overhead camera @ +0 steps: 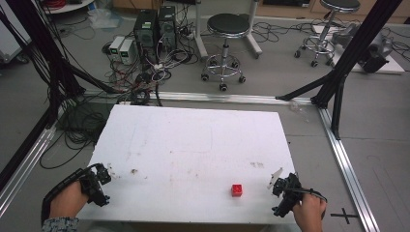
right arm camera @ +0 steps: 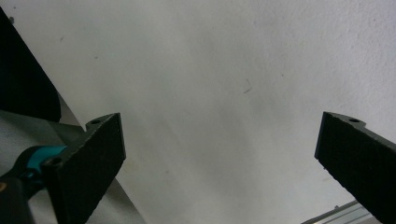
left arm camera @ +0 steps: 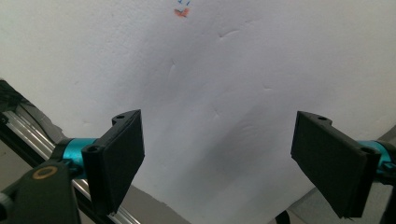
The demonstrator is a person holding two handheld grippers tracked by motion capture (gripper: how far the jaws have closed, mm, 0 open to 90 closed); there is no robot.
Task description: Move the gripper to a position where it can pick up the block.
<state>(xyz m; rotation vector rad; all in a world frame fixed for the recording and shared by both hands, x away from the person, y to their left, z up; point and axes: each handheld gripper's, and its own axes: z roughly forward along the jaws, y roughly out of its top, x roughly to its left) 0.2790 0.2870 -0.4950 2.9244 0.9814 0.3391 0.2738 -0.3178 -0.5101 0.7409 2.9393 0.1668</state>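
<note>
A small red cube [overhead camera: 237, 190] sits on the white table [overhead camera: 193, 145] near its front edge, right of centre. My left gripper [overhead camera: 102, 175] hovers over the table's front left corner, held in a hand, its jaws wide apart with bare white board between them [left arm camera: 217, 154]. At the front right corner my right gripper [overhead camera: 282, 182] is held a short way right of the cube, also open with nothing between its jaws [right arm camera: 219, 154]. The cube is apart from both grippers.
Faint brown stains [overhead camera: 134, 171] mark the board. A black frame post [overhead camera: 338, 58] slants down at the right, with aluminium rails [overhead camera: 348, 169] along the floor. Two stools [overhead camera: 225, 29], computer boxes [overhead camera: 154, 26] and tangled cables [overhead camera: 140, 77] lie beyond the table's far edge.
</note>
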